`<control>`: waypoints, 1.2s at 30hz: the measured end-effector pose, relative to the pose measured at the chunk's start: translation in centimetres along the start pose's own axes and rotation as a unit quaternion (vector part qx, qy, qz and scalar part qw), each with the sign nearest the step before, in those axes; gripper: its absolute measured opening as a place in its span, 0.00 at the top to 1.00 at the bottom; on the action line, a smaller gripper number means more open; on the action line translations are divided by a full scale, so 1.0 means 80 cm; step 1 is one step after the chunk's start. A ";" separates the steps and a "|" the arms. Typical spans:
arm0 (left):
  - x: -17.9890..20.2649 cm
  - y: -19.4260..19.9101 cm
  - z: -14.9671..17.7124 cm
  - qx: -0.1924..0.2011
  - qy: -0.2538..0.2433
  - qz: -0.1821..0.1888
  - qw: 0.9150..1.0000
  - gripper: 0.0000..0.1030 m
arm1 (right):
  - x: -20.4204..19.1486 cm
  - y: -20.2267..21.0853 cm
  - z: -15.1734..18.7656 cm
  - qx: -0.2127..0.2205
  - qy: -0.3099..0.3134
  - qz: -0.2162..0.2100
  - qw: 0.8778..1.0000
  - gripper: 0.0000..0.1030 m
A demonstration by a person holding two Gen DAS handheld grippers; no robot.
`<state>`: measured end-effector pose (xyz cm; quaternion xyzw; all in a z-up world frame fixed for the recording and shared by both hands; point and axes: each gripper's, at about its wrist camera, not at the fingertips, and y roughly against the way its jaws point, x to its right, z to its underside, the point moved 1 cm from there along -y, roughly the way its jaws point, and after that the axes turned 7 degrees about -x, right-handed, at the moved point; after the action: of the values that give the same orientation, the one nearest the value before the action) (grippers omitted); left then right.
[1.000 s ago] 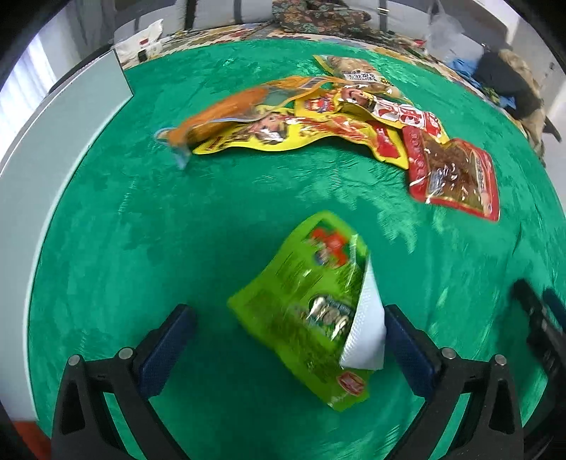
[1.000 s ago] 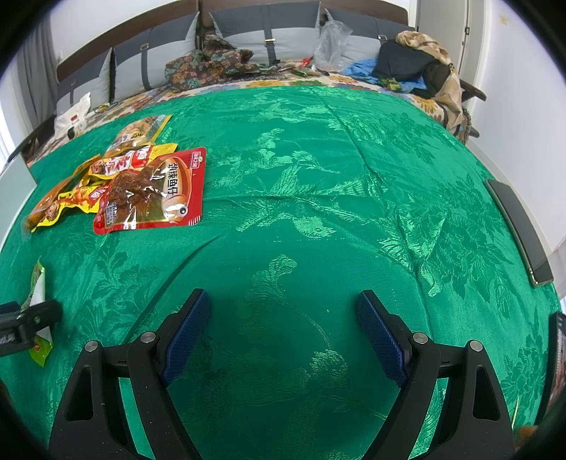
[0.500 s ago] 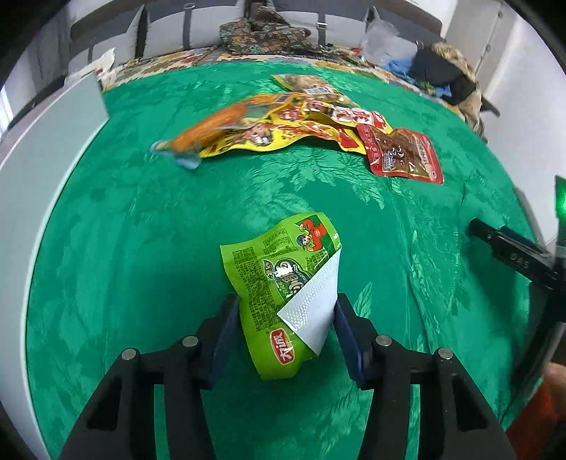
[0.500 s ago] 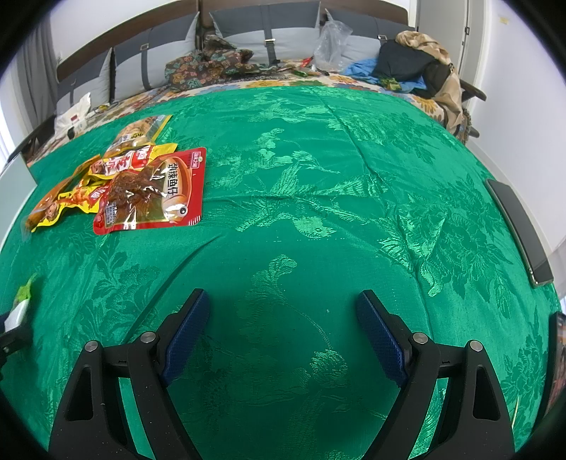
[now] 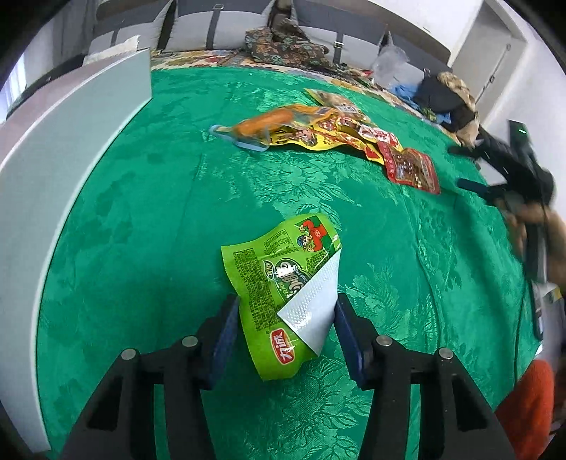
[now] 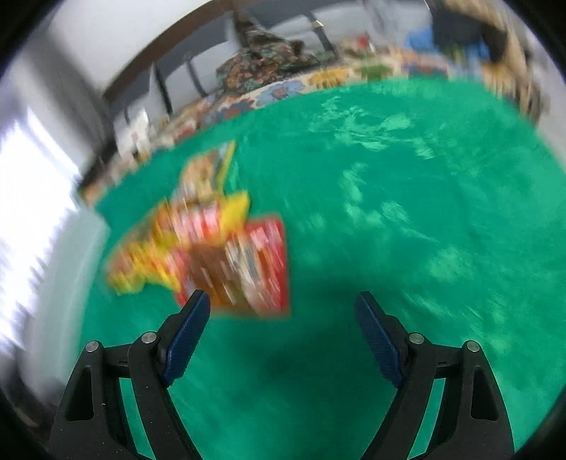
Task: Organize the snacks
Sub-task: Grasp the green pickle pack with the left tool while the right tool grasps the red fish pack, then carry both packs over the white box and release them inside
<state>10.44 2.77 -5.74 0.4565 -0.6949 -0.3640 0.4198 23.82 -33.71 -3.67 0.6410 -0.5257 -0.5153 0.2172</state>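
Green snack packet (image 5: 283, 283) in left tongs (image 5: 284, 318)

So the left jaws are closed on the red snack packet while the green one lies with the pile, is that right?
Colours swapped: the left wrist view shows the left gripper closed on the green packet; the red packet lies with the pile.

a green patterned cloth (image 5: 148, 219) covers the whole surface. a pale grey panel (image 5: 60, 170) runs along its left edge. at the far side stands a grey sofa (image 5: 198, 32) with dark straps, a floral fabric heap (image 5: 286, 46) lying on it. far right lie a clear plastic bag (image 5: 391, 62) and a pile of dark and tan clothing (image 5: 449, 97).
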 end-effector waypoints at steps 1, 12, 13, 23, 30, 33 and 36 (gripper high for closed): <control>-0.001 0.002 -0.001 0.000 0.000 0.001 1.000 0.49 | 0.008 -0.008 -0.018 -0.011 -0.037 -0.029 0.999 0.16; -0.012 0.024 0.003 0.006 0.001 0.016 1.000 0.49 | -0.184 -0.077 0.013 -0.205 0.540 0.131 0.806 0.16; -0.012 0.023 0.002 0.006 0.004 0.019 1.000 0.49 | -0.183 -0.086 0.021 -0.214 0.559 0.151 0.787 0.16; -0.018 0.029 0.000 0.006 0.013 0.026 1.000 0.49 | -0.151 -0.125 -0.005 -0.268 0.367 0.137 0.880 0.33; -0.024 0.062 0.006 0.026 0.022 0.039 0.999 0.49 | -0.135 -0.065 0.010 -0.219 0.187 0.034 0.957 0.47; -0.035 0.086 0.005 0.034 0.036 0.051 0.997 0.49 | -0.128 -0.033 0.022 -0.189 0.117 -0.043 0.974 0.47; -0.065 0.128 0.000 0.057 0.065 0.064 0.994 0.49 | -0.147 -0.003 0.041 -0.164 0.064 -0.128 0.976 0.47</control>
<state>8.24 10.92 2.09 0.4568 -0.7135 -0.2657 0.4600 21.98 -22.21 -0.05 0.6901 -0.3325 -0.5762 0.2850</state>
